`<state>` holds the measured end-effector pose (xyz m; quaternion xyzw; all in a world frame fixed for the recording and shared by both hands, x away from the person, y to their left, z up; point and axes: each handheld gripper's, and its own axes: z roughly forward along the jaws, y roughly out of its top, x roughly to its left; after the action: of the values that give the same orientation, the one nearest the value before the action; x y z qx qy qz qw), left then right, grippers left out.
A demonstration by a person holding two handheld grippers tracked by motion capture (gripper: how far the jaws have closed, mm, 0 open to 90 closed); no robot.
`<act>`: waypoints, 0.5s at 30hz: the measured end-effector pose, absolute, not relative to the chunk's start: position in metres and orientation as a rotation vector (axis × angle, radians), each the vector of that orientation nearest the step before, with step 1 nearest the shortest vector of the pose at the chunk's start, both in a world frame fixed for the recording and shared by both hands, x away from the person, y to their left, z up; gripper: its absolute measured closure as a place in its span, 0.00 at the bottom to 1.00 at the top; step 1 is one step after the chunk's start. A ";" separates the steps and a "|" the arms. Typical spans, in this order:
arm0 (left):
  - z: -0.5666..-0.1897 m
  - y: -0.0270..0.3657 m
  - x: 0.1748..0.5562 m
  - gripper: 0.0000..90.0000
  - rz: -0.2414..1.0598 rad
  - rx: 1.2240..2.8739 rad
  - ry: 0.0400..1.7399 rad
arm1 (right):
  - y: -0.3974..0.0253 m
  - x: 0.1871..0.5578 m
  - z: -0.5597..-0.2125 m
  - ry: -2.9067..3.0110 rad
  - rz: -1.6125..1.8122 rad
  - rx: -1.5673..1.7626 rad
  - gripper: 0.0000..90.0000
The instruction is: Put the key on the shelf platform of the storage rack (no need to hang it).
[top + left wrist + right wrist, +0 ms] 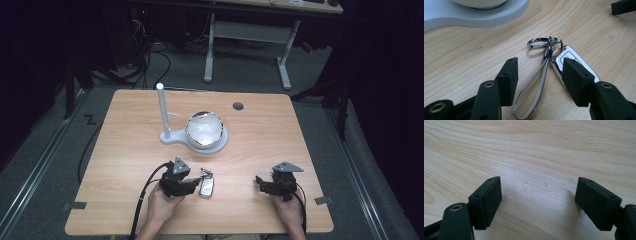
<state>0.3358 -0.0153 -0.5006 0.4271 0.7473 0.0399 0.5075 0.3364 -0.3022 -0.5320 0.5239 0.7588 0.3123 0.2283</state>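
**Left claw straddling a car key's strap, right claw waiting**

Nearest to me, my left gripper sits low over the wooden table, its jaws spread wide. Between them runs the grey strap loop of a key fob — I judge I hold the jaws this way so that closing them would pinch the strap, the easiest part to lift off the flat wood. The silver key fob itself lies flat on the table, partly behind my right-hand jaw pad, and I cannot tell whether the pad touches it. Just past the strap, a metal clip ring joins strap and fob.

Off to the side, my right gripper hovers over bare wood, jaws also wide, holding nothing — it looks parked clear of the key.

Farther back, near the table's middle, stands a white stand with an upright post and a shiny bowl resting on its base.
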 end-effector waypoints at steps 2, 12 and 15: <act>-0.503 -0.018 0.338 0.56 0.108 1.038 1.804 | -0.302 0.336 -0.532 2.093 0.862 1.434 0.26; -0.512 -0.027 0.344 0.59 0.117 1.056 1.806 | -0.302 0.336 -0.532 2.093 0.862 1.433 0.26; -0.514 -0.028 0.346 0.61 0.117 1.058 1.807 | -0.302 0.336 -0.532 2.094 0.862 1.433 0.26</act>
<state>0.3459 -0.0283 -0.5136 0.4373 0.7467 0.0482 0.4990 0.3363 -0.3023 -0.5320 0.5206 0.7605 0.3133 0.2290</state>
